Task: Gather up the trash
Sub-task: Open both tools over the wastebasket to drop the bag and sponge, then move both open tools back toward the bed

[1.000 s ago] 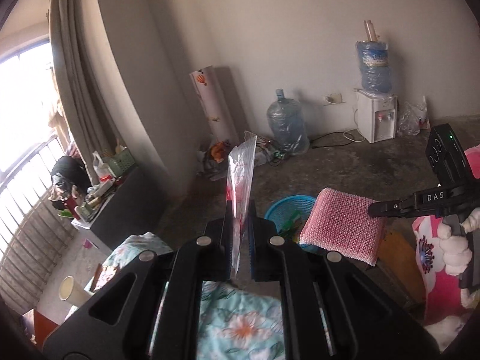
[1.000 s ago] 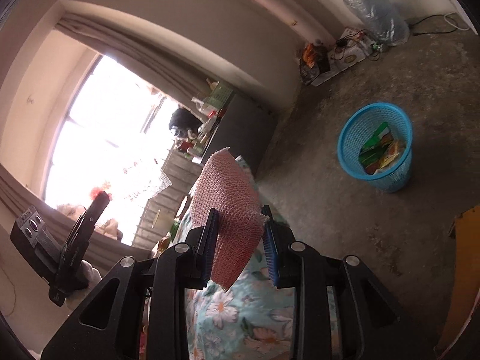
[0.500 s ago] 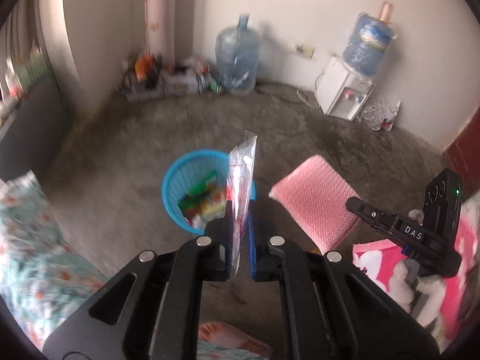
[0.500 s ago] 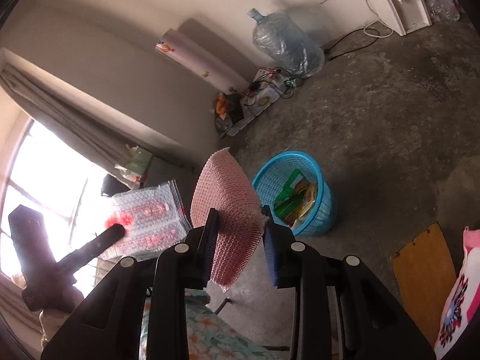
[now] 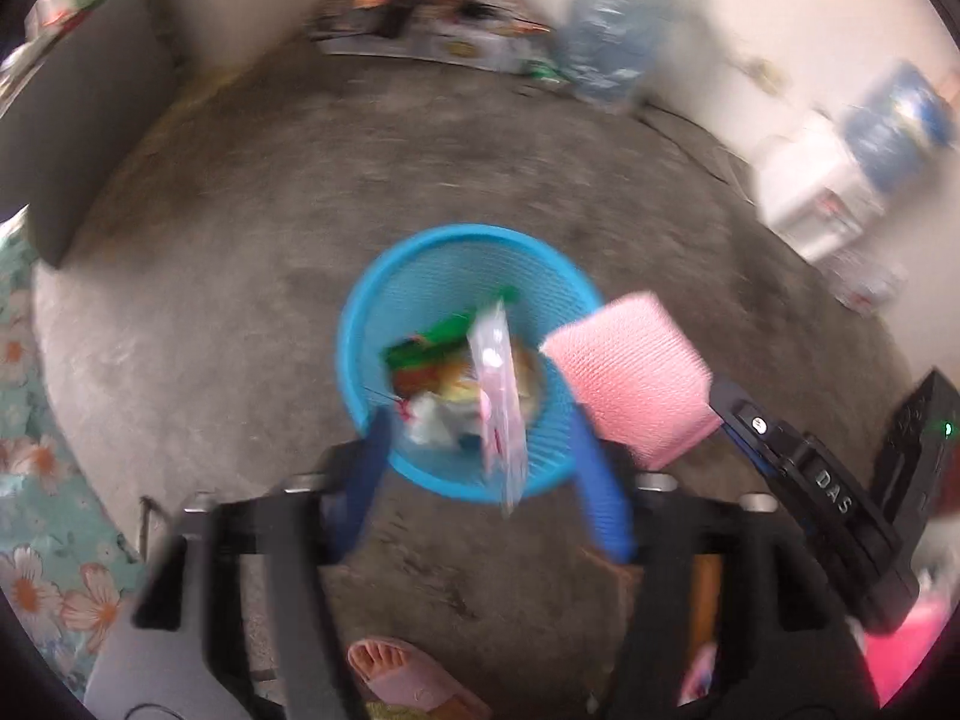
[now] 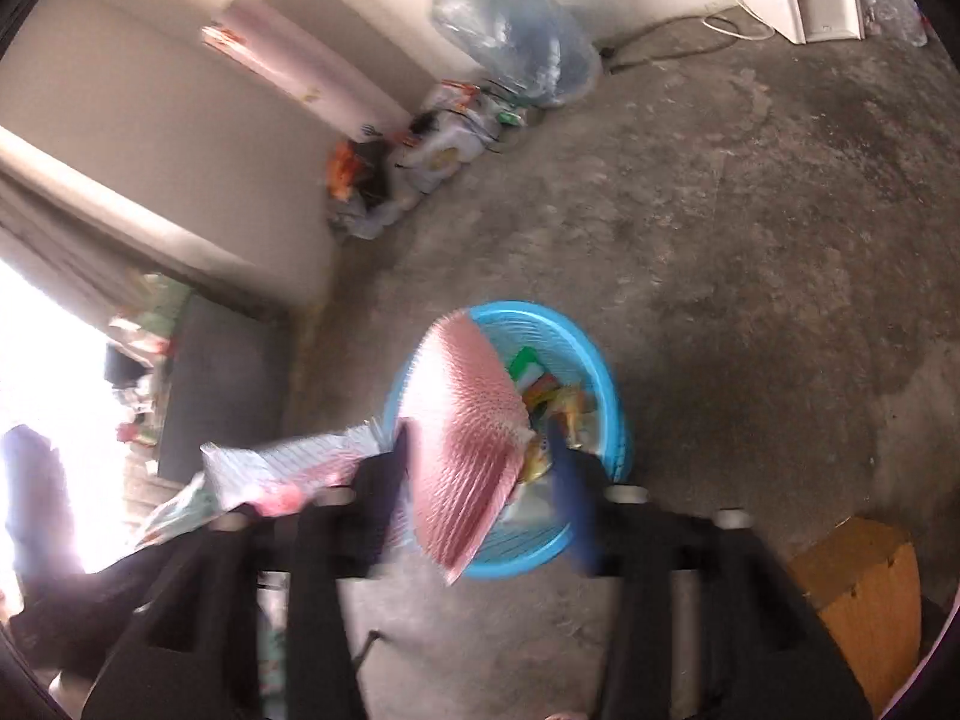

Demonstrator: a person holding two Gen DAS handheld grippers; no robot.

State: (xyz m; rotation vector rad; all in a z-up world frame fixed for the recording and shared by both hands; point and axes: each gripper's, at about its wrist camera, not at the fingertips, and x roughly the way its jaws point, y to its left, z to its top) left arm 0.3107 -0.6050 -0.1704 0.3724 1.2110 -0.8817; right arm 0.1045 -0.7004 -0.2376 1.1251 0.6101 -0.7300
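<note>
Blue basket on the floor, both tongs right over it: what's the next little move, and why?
Probably just hold both tongs open above the blue basket and let things drop. The left tongs have just opened, the clear packet loose between them; the right tongs have opened around the pink mesh pad.
</note>
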